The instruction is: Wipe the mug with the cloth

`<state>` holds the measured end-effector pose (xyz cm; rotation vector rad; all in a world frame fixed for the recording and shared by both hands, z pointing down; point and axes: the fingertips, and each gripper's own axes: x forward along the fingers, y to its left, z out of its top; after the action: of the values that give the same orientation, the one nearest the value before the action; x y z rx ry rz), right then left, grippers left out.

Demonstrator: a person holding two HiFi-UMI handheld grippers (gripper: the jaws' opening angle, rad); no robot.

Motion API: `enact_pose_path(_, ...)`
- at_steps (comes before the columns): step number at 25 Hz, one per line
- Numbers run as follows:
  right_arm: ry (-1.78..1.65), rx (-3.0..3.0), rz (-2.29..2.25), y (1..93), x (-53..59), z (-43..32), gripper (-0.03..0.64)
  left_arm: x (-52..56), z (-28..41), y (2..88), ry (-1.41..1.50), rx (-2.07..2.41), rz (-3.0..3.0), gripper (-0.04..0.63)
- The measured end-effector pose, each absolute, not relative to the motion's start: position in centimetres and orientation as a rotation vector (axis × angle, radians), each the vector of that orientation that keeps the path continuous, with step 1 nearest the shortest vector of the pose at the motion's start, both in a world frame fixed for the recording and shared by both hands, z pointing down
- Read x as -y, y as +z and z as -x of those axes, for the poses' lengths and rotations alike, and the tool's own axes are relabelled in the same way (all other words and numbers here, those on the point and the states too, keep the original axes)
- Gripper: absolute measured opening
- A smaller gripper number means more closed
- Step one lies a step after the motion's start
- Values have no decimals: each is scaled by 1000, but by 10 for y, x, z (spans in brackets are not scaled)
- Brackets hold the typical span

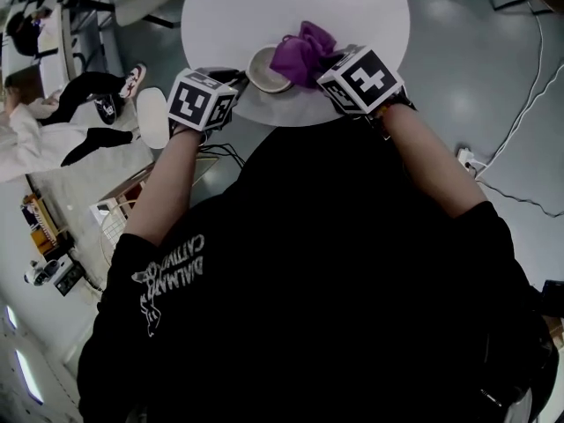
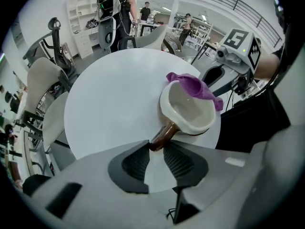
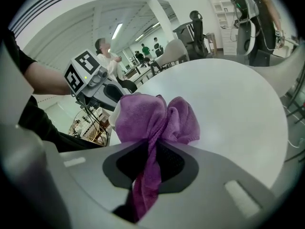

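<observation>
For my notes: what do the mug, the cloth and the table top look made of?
The mug is probably glazed ceramic: smooth cream inside with a soft sheen, and a glossy brown handle. The cloth is purple, soft and napped, likely microfibre or terry; it bunches in loose folds. The table has a smooth matt white top, laminate or painted board; I cannot tell which.

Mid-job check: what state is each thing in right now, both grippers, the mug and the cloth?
left gripper: jaws shut on the brown handle of the mug.
right gripper: jaws shut on the cloth.
mug: mouth facing up, empty inside, near the edge of the table.
cloth: bunched up, draped over the mug's rim on the side away from the handle.
</observation>
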<state>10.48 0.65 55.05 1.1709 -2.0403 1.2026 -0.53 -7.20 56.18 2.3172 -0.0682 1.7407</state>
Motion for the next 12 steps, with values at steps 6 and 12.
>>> enact_pose_path(6,1238,1958,-1283,555,-18,-87,63,66,15,565,1745,-47,-2354,86)
enact_pose_path(12,1295,1853,-1512,545,-16,-73,63,67,25,554,1747,-189,-2377,86)
